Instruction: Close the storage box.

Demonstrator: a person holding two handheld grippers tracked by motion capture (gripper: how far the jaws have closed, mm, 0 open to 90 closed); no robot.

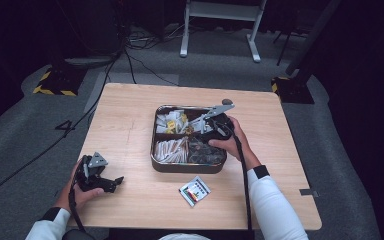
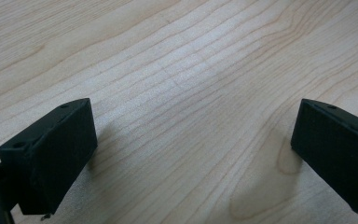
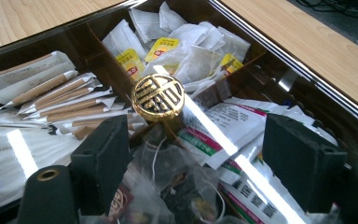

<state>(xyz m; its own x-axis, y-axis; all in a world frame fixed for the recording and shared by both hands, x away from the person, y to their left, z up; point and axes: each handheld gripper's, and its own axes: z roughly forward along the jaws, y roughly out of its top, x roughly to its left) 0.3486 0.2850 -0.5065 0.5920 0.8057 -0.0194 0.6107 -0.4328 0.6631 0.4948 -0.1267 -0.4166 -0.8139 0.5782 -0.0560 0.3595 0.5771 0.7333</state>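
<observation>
A dark metal tray (image 1: pixel 185 168) with four compartments stands in the middle of the wooden table. In the right gripper view a round gold knob (image 3: pixel 158 97) sits where its dividers cross. Around it lie white tea bags with yellow tags (image 3: pixel 186 46), paper-wrapped sticks (image 3: pixel 51 93), printed sachets (image 3: pixel 233 121) and clear pouches (image 3: pixel 168 186). My right gripper (image 1: pixel 204 131) (image 3: pixel 191 135) hangs over the tray's right half, above the clear pouches, open with nothing pinched. My left gripper (image 1: pixel 112 182) (image 2: pixel 193 121) rests near the table's front left, open over bare wood.
One loose printed sachet (image 1: pixel 194 190) lies on the table just in front of the tray. The tray's rim (image 3: pixel 279 51) runs close behind the right gripper's jaws. Cables and a white stand (image 1: pixel 220 25) are on the floor beyond the table.
</observation>
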